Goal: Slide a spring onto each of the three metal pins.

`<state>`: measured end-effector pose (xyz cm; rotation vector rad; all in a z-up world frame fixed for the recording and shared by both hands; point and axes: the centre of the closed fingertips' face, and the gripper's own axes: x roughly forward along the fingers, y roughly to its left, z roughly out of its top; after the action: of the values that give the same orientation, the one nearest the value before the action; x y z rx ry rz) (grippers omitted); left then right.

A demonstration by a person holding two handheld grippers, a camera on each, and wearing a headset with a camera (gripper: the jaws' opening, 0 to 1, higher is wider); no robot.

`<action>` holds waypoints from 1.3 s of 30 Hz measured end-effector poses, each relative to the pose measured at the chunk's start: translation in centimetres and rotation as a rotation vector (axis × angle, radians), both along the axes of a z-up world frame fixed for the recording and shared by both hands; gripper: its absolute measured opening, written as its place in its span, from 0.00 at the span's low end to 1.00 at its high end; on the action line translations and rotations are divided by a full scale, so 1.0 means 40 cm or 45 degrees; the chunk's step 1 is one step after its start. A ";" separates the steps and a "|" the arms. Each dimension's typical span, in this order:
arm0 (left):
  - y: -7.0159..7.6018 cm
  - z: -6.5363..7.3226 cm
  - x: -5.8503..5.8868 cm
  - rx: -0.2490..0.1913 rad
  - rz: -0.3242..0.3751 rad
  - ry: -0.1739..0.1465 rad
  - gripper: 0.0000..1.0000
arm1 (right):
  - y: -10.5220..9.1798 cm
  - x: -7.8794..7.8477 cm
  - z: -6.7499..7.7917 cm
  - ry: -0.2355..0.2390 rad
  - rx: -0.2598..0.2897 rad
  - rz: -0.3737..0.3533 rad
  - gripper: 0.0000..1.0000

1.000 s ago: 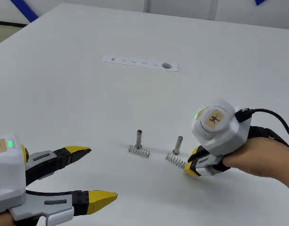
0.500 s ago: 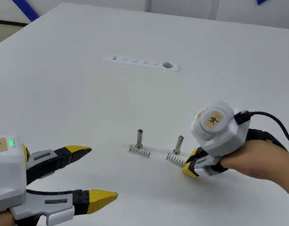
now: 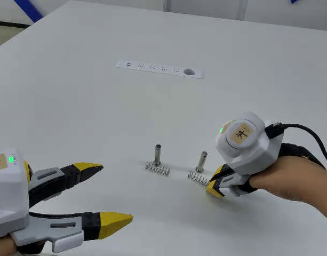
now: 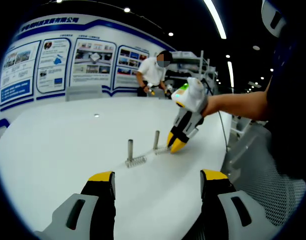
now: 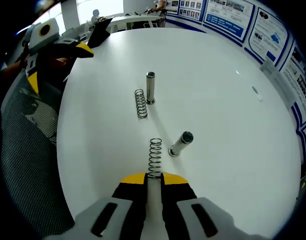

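Observation:
Two metal pins stand upright on the white table, a left pin (image 3: 157, 154) and a right pin (image 3: 202, 161). A spring (image 3: 157, 169) lies flat at the left pin's foot. Another spring (image 3: 197, 178) lies by the right pin, and my right gripper (image 3: 212, 191) is shut on its near end. From the right gripper view, that spring (image 5: 154, 157) runs out from the right gripper (image 5: 153, 177) beside the pin (image 5: 181, 143). My left gripper (image 3: 112, 193) hangs open at the lower left, holding nothing, well short of the pins (image 4: 130, 150).
A white power strip (image 3: 159, 69) lies flat farther back on the table. A black cable (image 3: 307, 130) trails from the right gripper. In the left gripper view a person (image 4: 152, 75) stands far behind the table, whose edge (image 4: 212, 165) is on the right.
The right gripper has shifted only slightly by the right spring's end. The left gripper stays open in the same place. Pins and the other spring have not moved.

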<state>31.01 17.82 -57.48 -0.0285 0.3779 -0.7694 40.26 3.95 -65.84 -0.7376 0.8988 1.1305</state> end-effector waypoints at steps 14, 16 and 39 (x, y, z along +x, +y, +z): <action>-0.003 0.002 0.000 -0.003 -0.004 -0.005 0.70 | 0.001 -0.008 0.056 -0.038 -0.001 0.012 0.11; -0.003 0.003 0.000 -0.004 -0.004 -0.006 0.70 | 0.001 -0.008 0.065 -0.045 -0.003 0.017 0.11; -0.007 0.005 -0.002 -0.002 -0.012 -0.011 0.70 | -0.018 -0.018 0.121 -0.017 0.002 0.017 0.11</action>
<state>30.95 17.55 -57.27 -0.0245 0.3692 -0.7787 39.53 3.24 -61.01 -0.7499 0.8832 1.1367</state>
